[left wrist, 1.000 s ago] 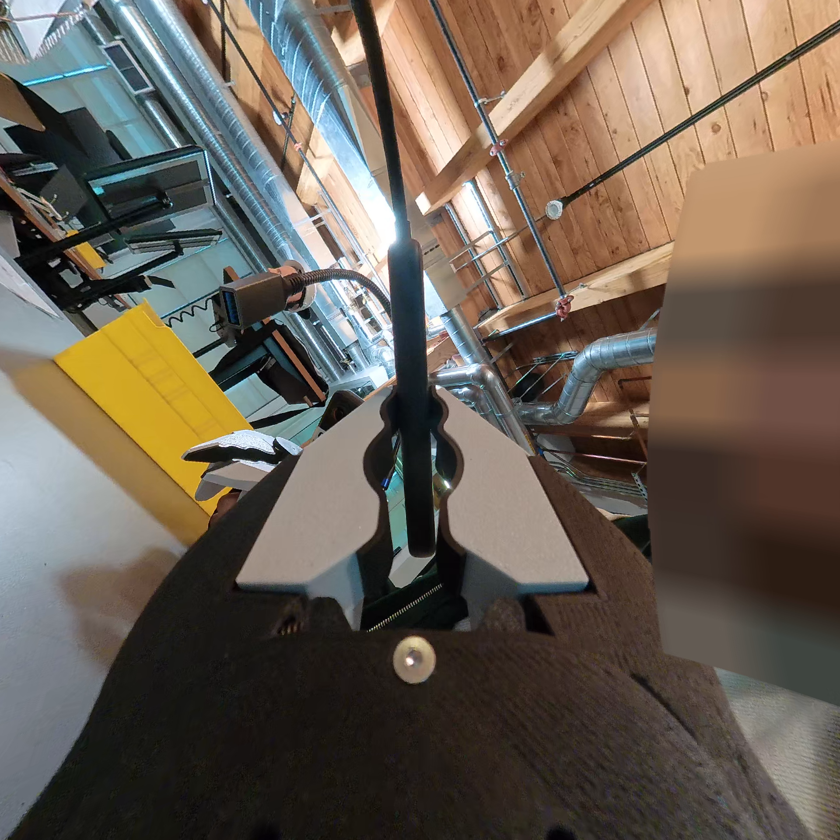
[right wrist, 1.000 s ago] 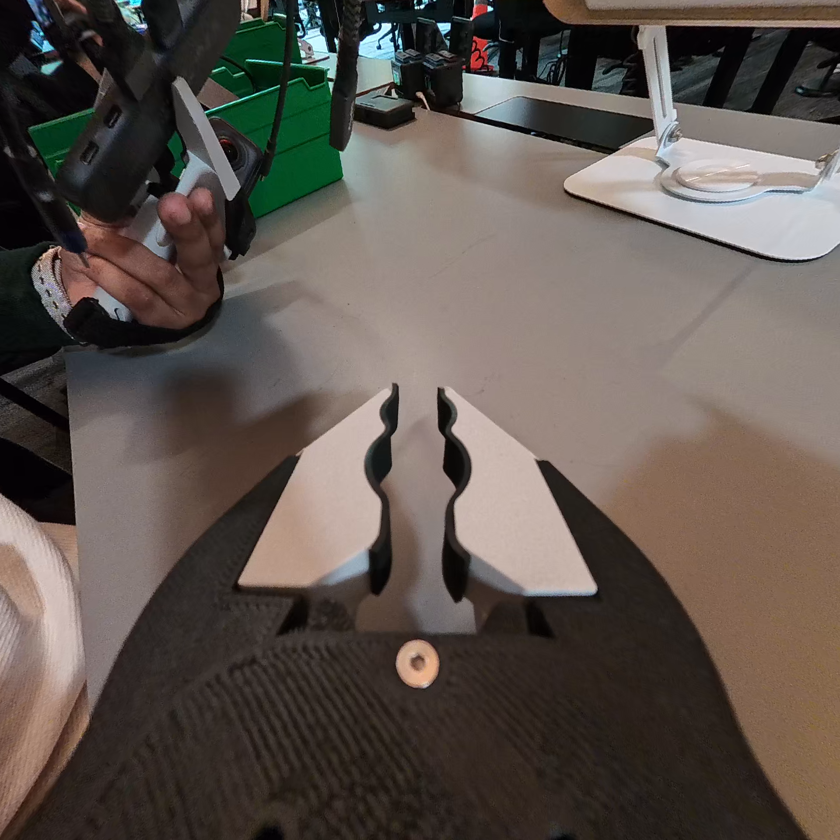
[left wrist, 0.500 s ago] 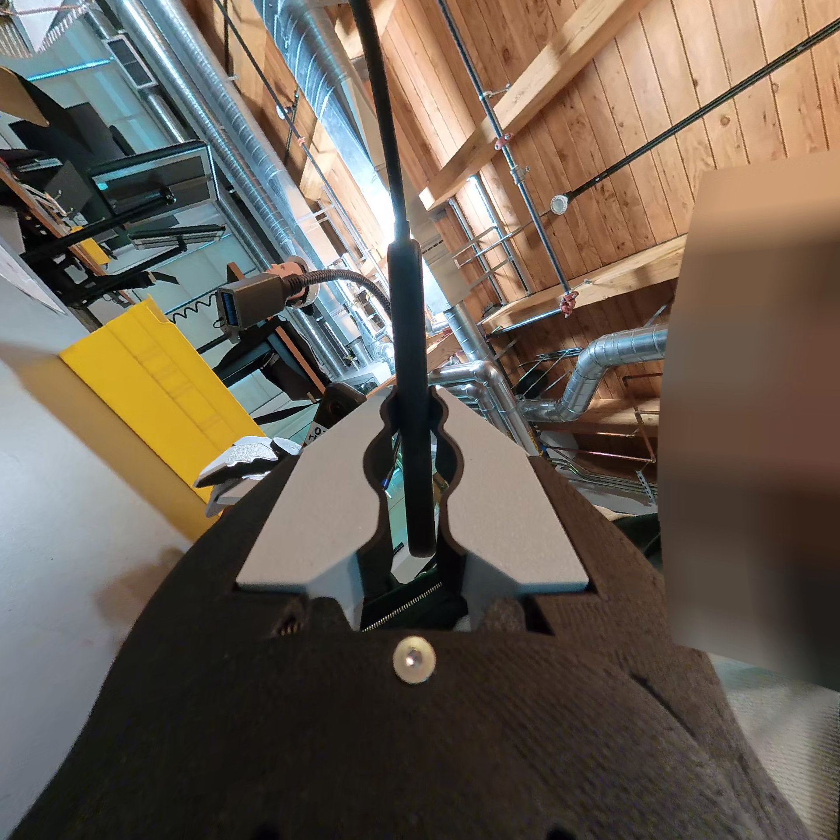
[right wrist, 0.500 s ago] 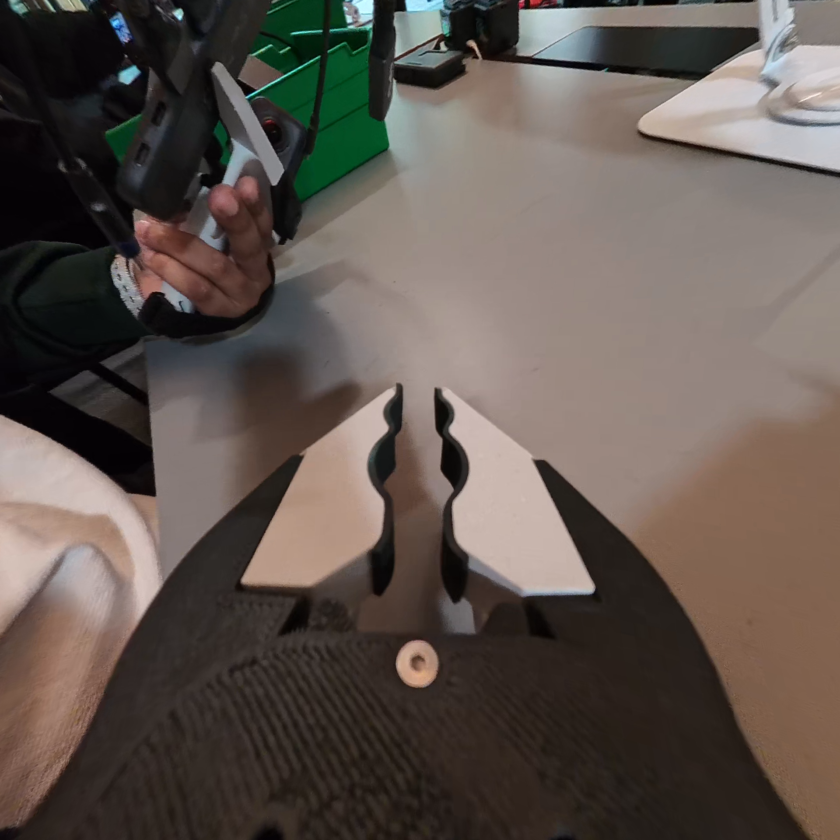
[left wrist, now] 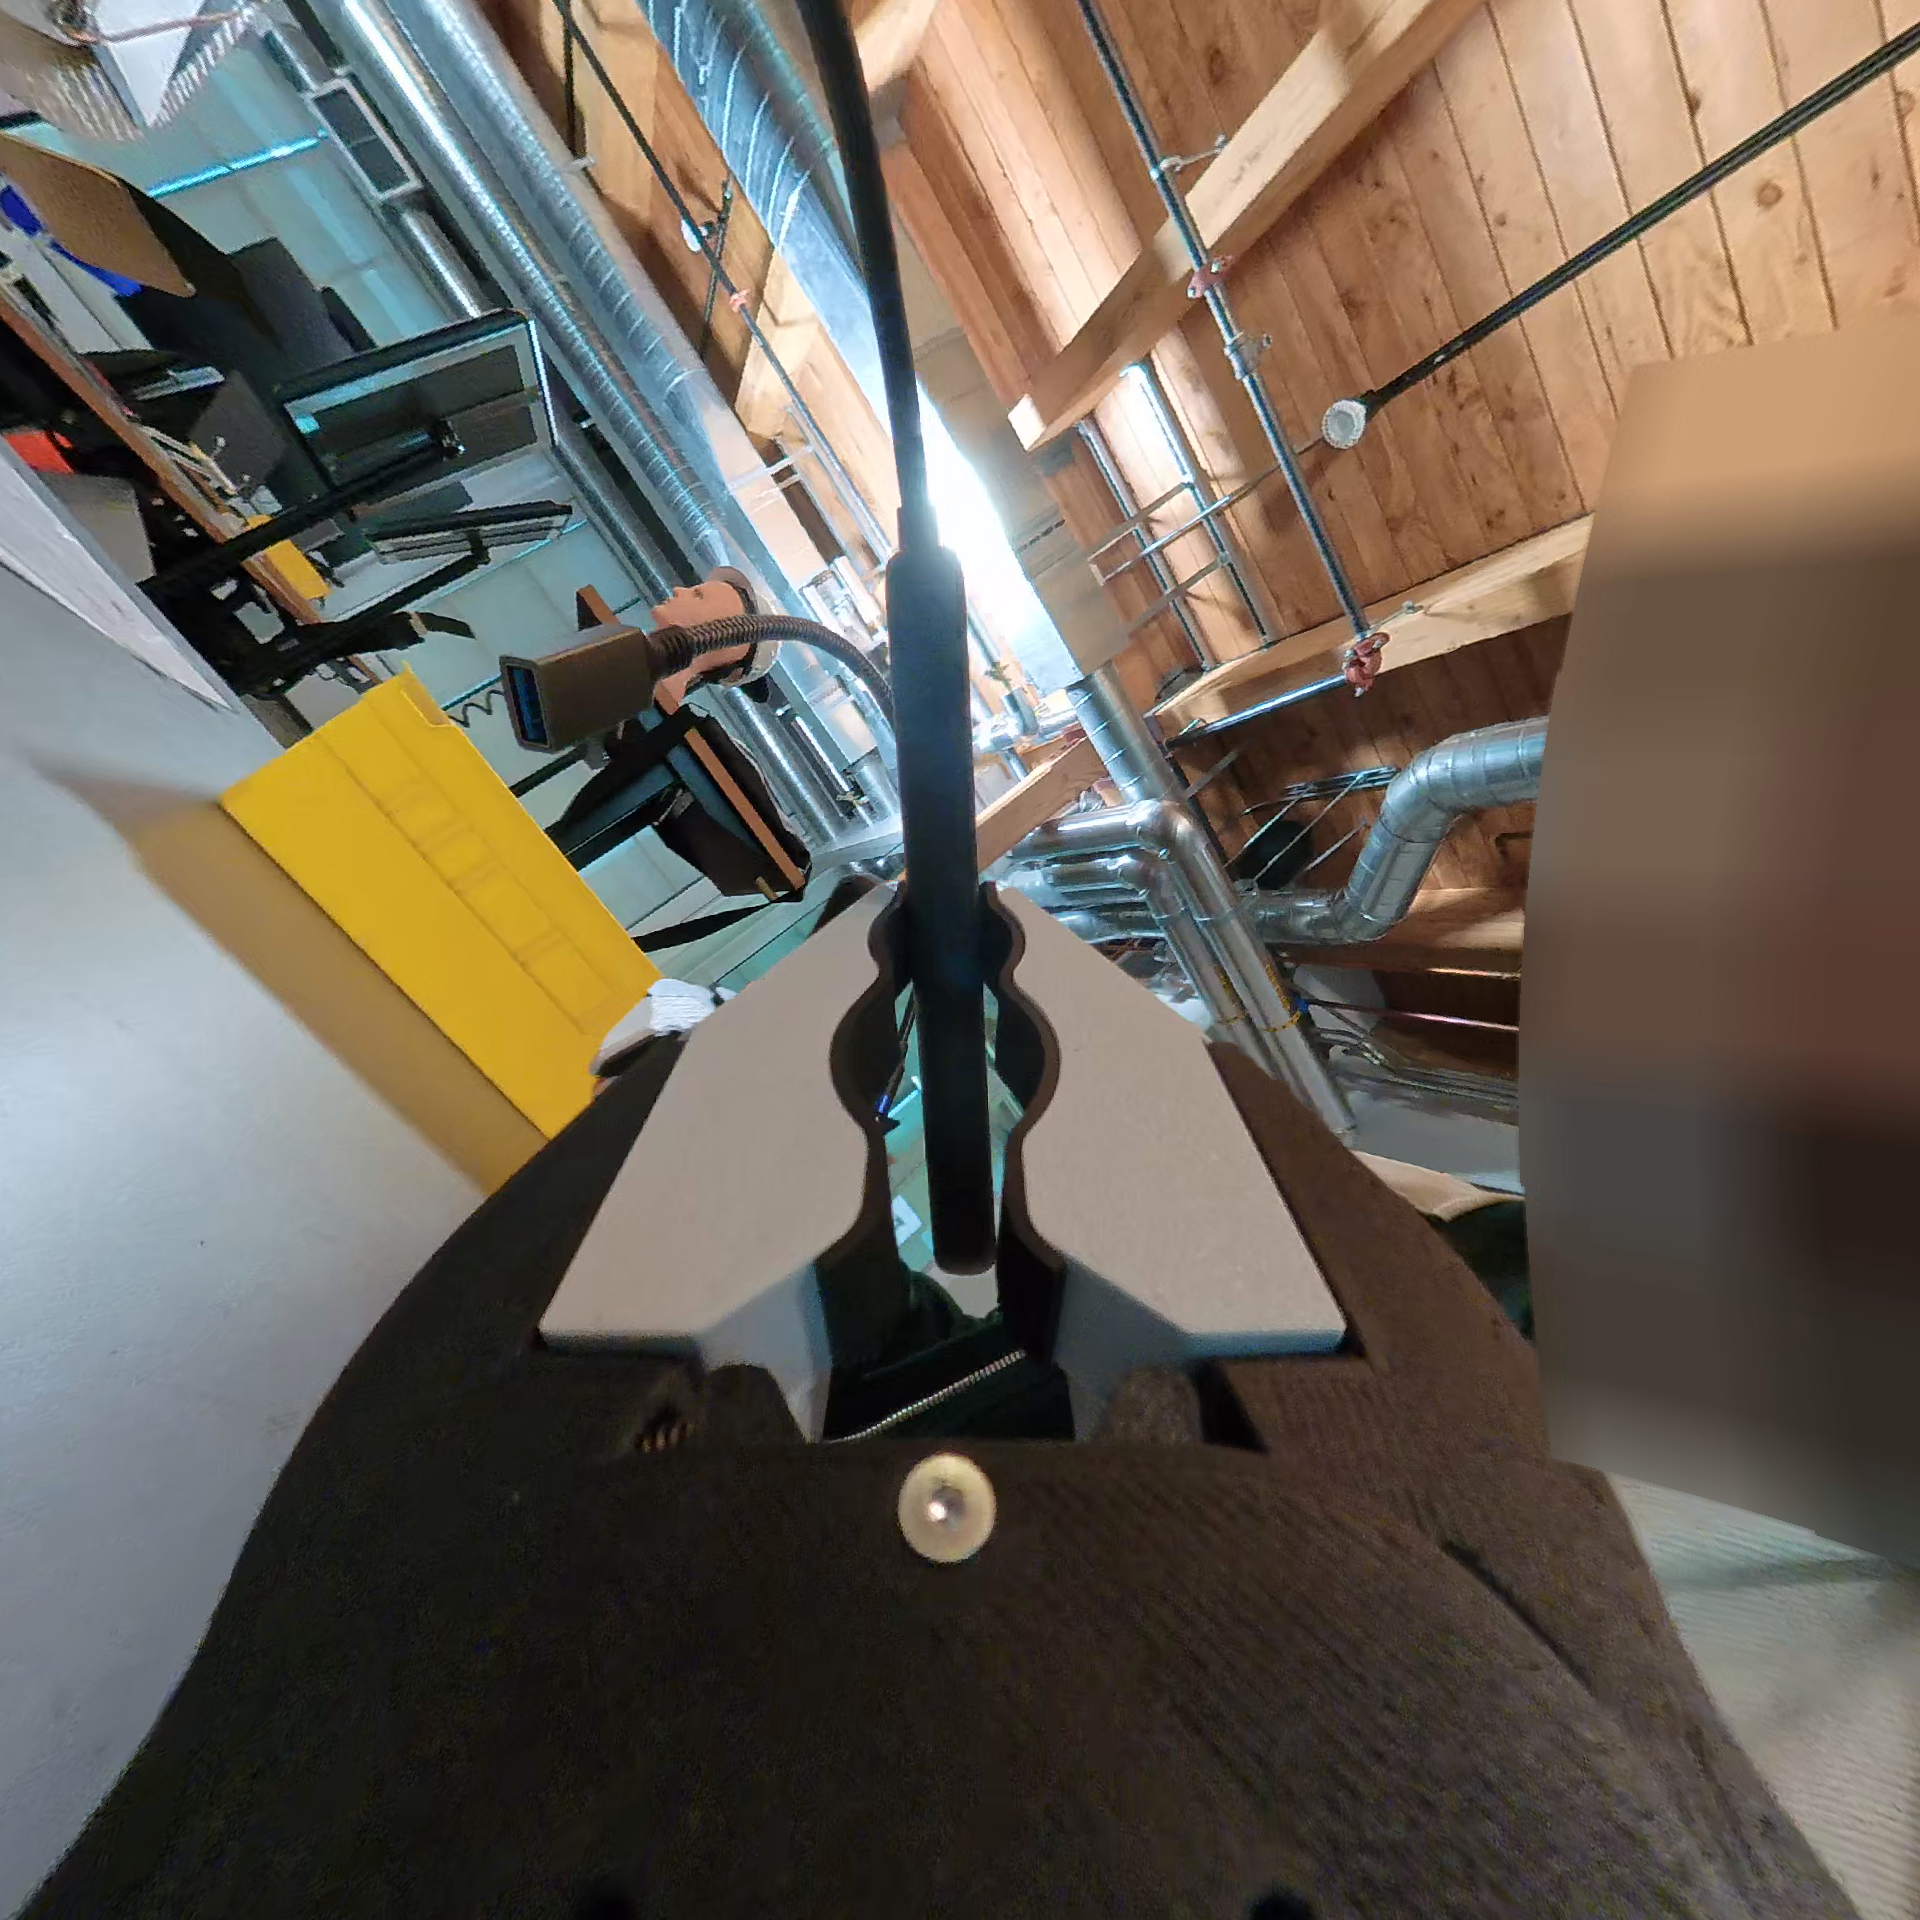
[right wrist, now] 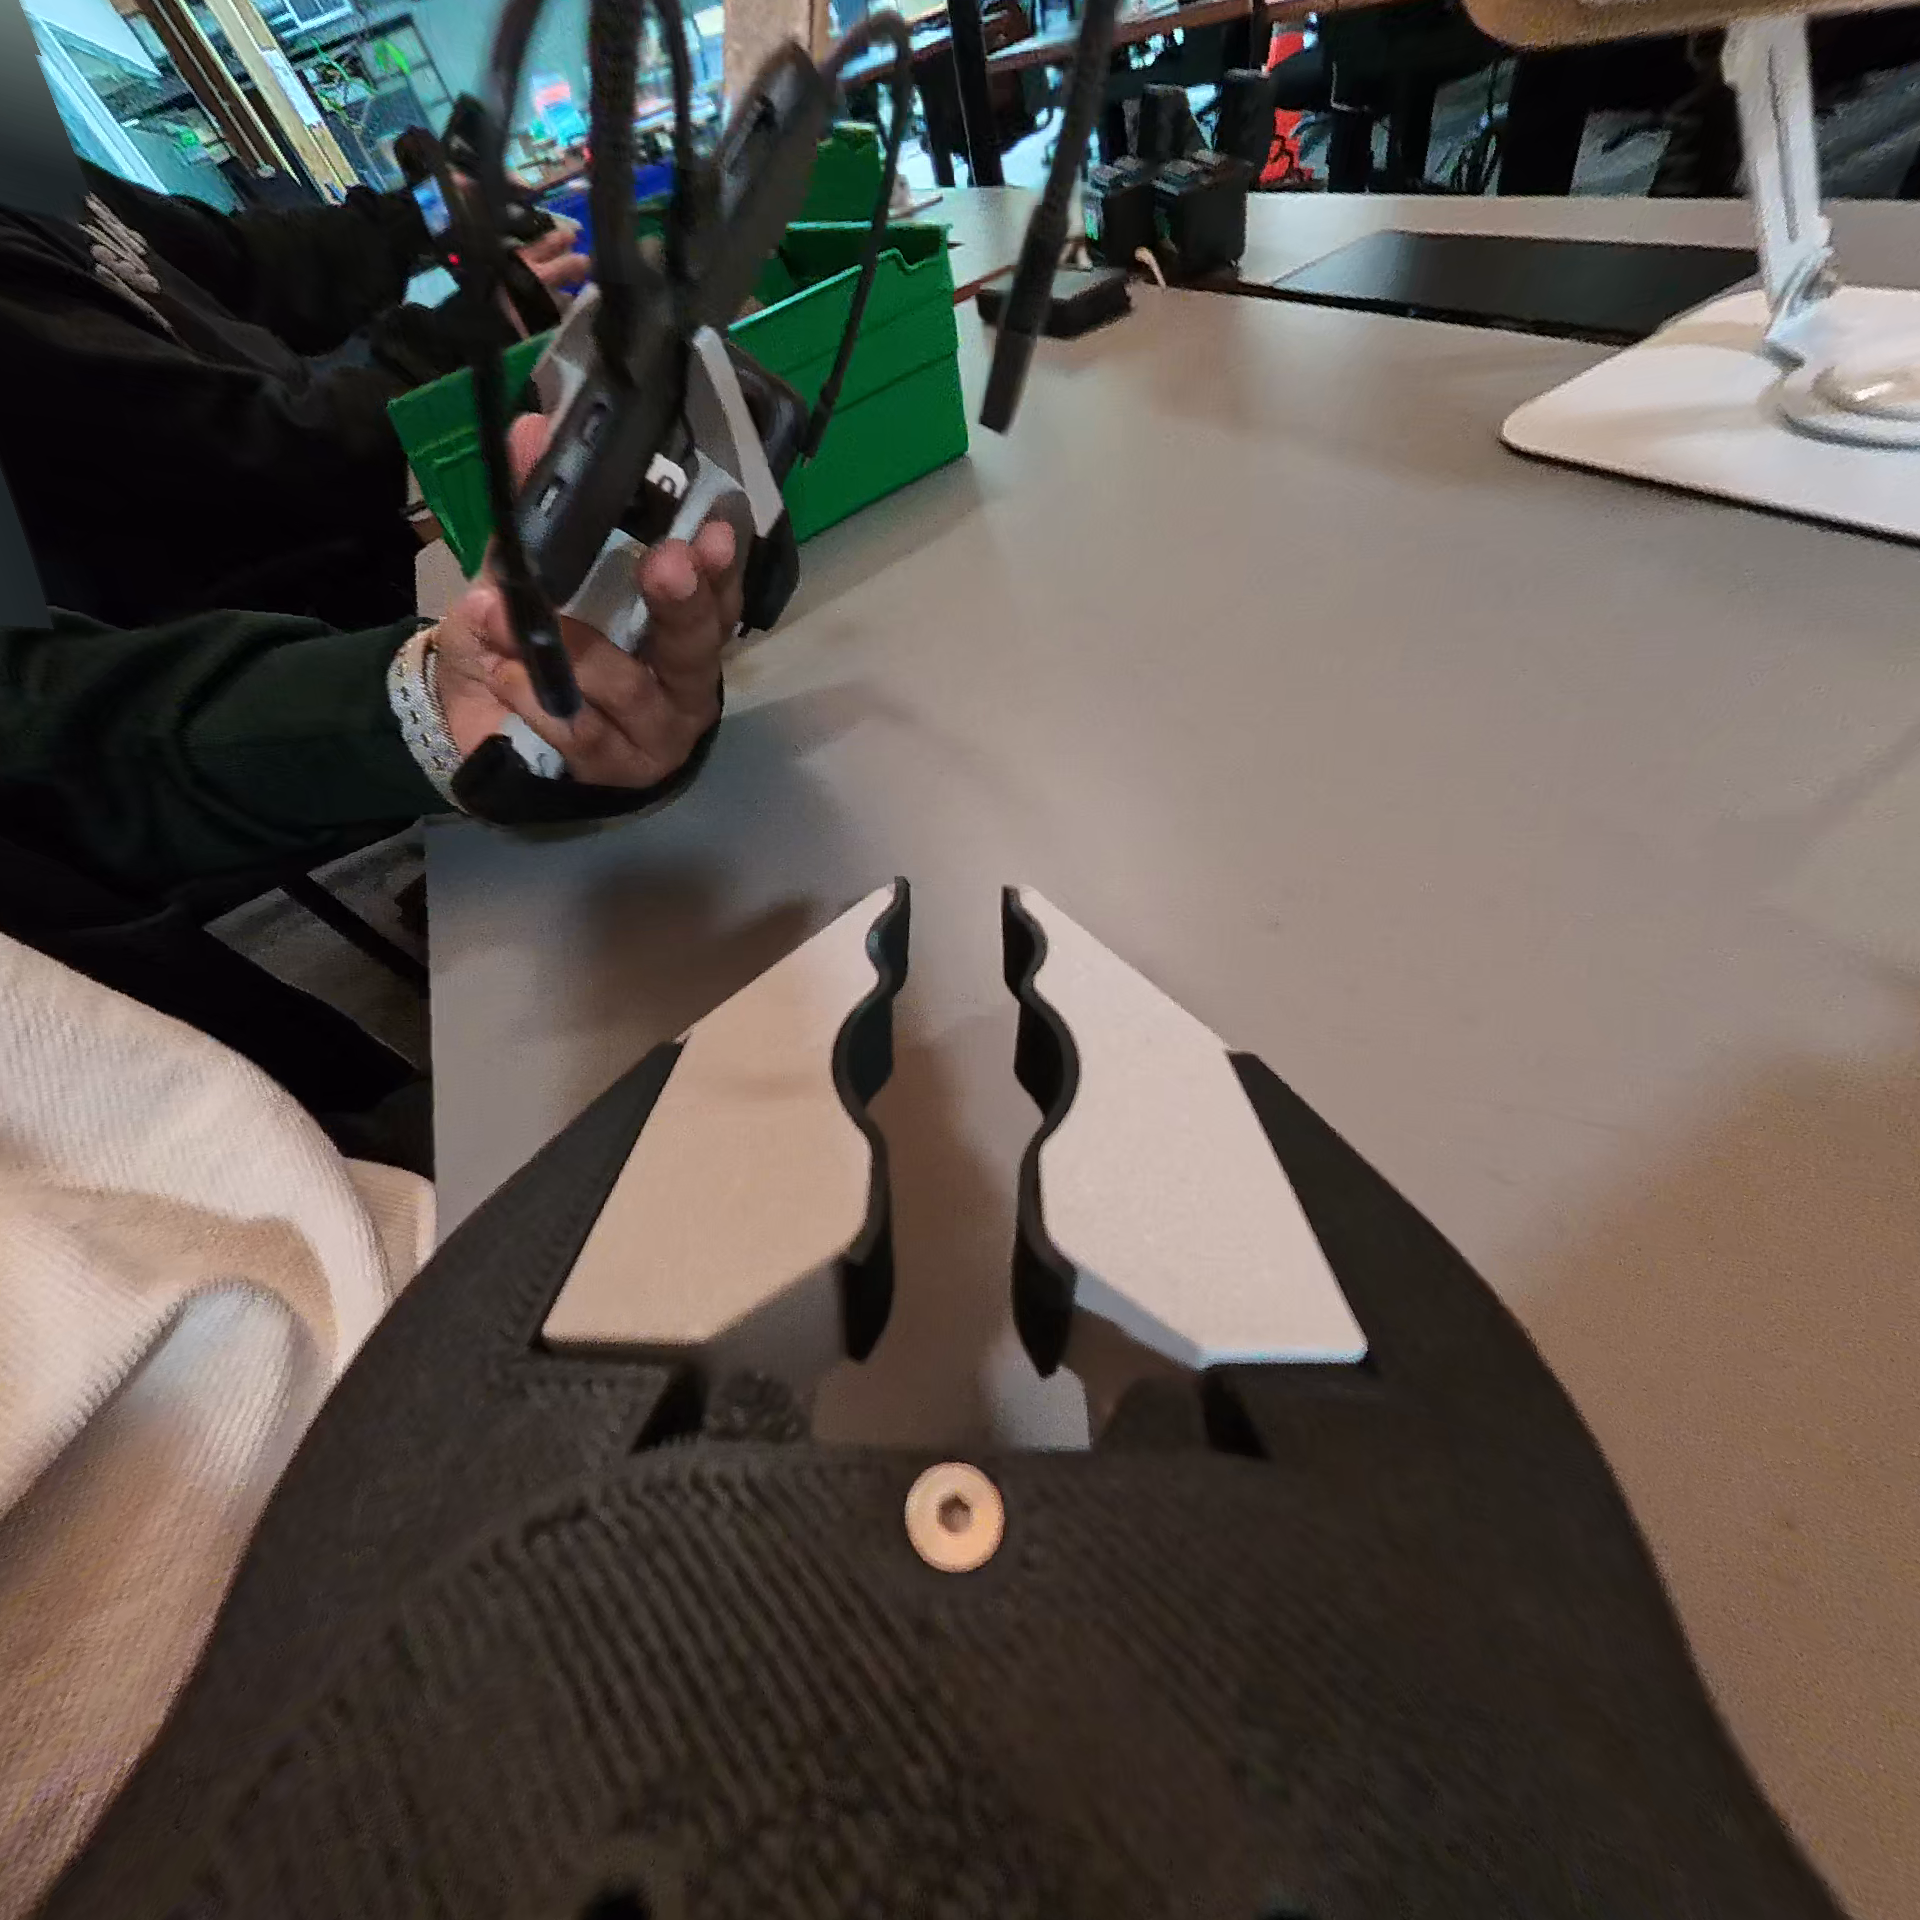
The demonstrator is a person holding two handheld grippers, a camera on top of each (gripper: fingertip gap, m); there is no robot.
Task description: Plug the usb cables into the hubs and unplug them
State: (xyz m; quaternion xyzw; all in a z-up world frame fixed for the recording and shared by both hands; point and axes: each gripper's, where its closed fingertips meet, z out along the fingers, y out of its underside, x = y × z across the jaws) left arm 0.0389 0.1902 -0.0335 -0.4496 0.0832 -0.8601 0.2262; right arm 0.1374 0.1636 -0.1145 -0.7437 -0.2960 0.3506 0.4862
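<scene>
The left tongs (left wrist: 940, 914) are tilted way up toward the ceiling, clamped on a slim black hub (left wrist: 935, 883) that stands on edge between the two grey fingers (left wrist: 727, 1164). A black cable (left wrist: 868, 239) runs off the top of it and out of frame. Off to the left of the hub, a braided cable (left wrist: 790, 636) curves round and ends in a grey USB socket (left wrist: 566, 686) hanging free in the air, not plugged into anything. Below that sits a yellow bin (left wrist: 436, 894) on the pale table (left wrist: 156, 1195).

From the right wrist view you get the same thing from outside: a hand (right wrist: 613, 665) grips the left tool above the near left corner of the table (right wrist: 1299, 727), with the dark hub (right wrist: 613, 416) sticking up out of it and several blurry black cables looping overhead. One loose plug end (right wrist: 1013, 343) dangles over the table, just right of a green bin (right wrist: 873, 353).

The right tongs (right wrist: 954, 899) hover low over the table, fingers parted by a narrow gap with nothing between them. A white stand base (right wrist: 1683, 457) sits far right.
</scene>
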